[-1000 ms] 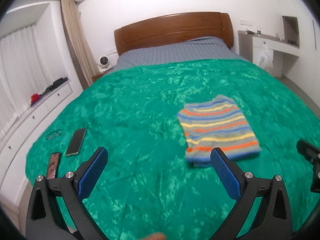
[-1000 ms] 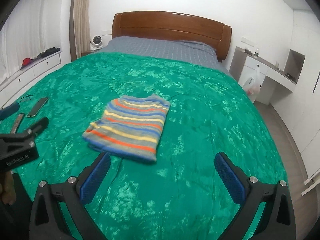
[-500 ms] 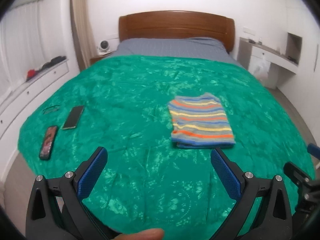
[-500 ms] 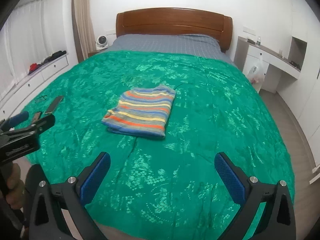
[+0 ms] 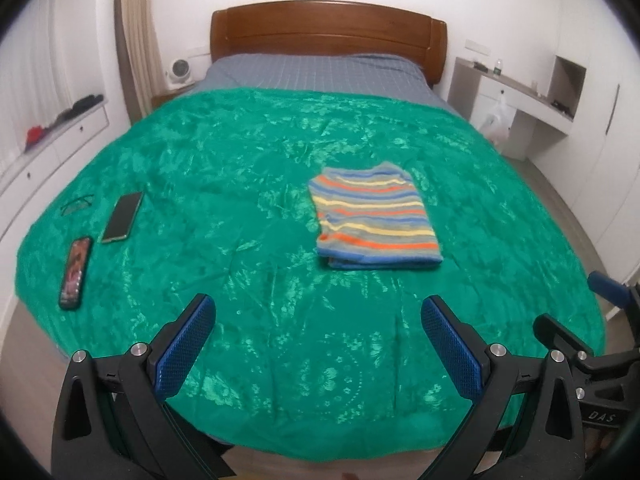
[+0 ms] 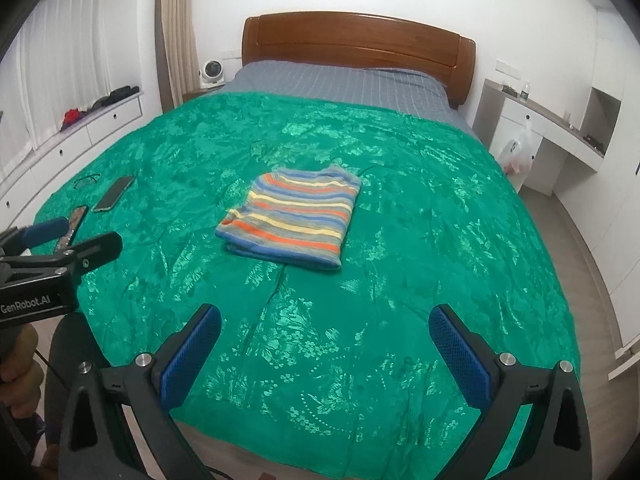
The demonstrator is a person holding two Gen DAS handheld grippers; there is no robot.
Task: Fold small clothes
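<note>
Claws point(image 5: 318, 346) point(image 6: 324, 354) spread; sweater point(image 5: 374, 222) seemingly folded.

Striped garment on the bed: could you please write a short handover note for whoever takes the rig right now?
Left tongs: open, empty, above the near edge of the green bedspread.
Right tongs: open, empty, likewise short of the garment.
Striped garment: lies folded into a neat rectangle mid-bed, touched by neither tongs.
Two phones and a pair of glasses lie on the bed's left side, apart from it.
Done: this piece looks folded.
Left: no other clothes are in view; perhaps fetch the next piece.
</note>
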